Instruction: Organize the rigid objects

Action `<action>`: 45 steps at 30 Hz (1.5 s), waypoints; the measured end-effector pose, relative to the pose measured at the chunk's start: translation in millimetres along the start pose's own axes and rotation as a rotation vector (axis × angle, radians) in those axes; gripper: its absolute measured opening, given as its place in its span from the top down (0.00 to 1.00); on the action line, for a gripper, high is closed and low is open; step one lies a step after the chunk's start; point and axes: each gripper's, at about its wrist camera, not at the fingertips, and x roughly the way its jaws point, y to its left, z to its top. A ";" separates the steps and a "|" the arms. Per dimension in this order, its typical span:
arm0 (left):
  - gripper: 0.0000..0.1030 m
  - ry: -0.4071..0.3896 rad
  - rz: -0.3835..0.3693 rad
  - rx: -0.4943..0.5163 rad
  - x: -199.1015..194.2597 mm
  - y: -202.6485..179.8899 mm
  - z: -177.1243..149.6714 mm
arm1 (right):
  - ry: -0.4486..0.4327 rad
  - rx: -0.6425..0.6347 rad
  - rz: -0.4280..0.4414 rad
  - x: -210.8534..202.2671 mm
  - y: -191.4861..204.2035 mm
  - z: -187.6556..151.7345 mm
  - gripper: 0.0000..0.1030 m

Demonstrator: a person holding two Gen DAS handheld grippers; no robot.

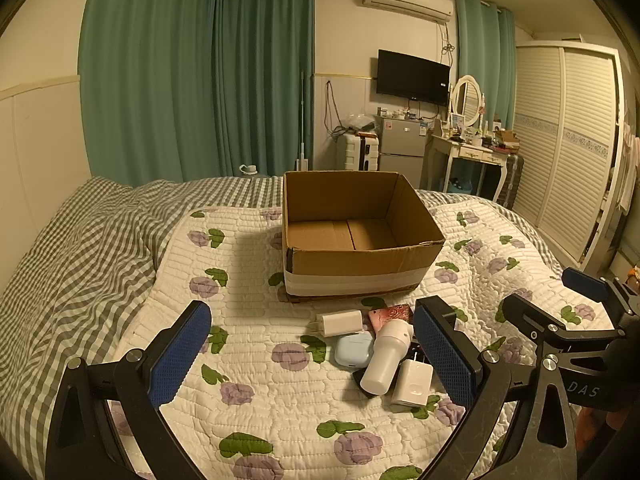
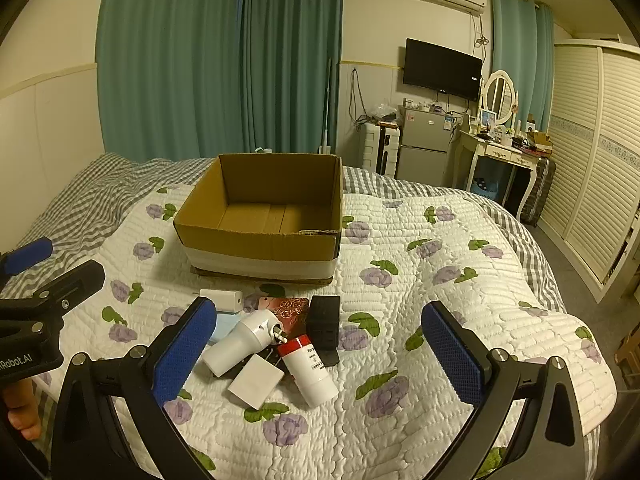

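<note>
Right in front of the cardboard box (image 2: 264,216), on the flowered quilt (image 2: 420,300), lies a small heap of rigid things: a white cylinder (image 2: 244,340) tilted across the pile, a white bottle with a red cap (image 2: 310,372) lying on its side, a flat white charger (image 2: 256,380) at the near edge, a second white charger (image 2: 222,299) just below the box, a black cube (image 2: 324,322), a red patterned card (image 2: 288,312) and a pale blue earbud case (image 1: 354,350). They touch or overlap one another. The box stands open, its floor bare, with white tape around its base.

Both claws are spread wide and hold nothing. The left gripper (image 1: 312,356) hovers above the quilt with the heap just beside its right finger. The right gripper (image 2: 320,354) hangs over the heap, its left pad (image 2: 184,354) near the cylinder.

Beyond the bed stand green curtains (image 2: 220,60), a wall television (image 2: 442,68) and a small fridge (image 2: 424,144).
</note>
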 end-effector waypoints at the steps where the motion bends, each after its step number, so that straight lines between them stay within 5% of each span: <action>1: 0.00 0.000 0.000 0.001 0.1 -0.2 0.0 | 0.000 0.000 0.001 0.0 0.2 -1.6 0.00; 45: 0.00 -0.003 0.003 0.003 -0.8 -1.1 -0.4 | 0.007 -0.008 0.001 2.7 5.4 -2.9 0.00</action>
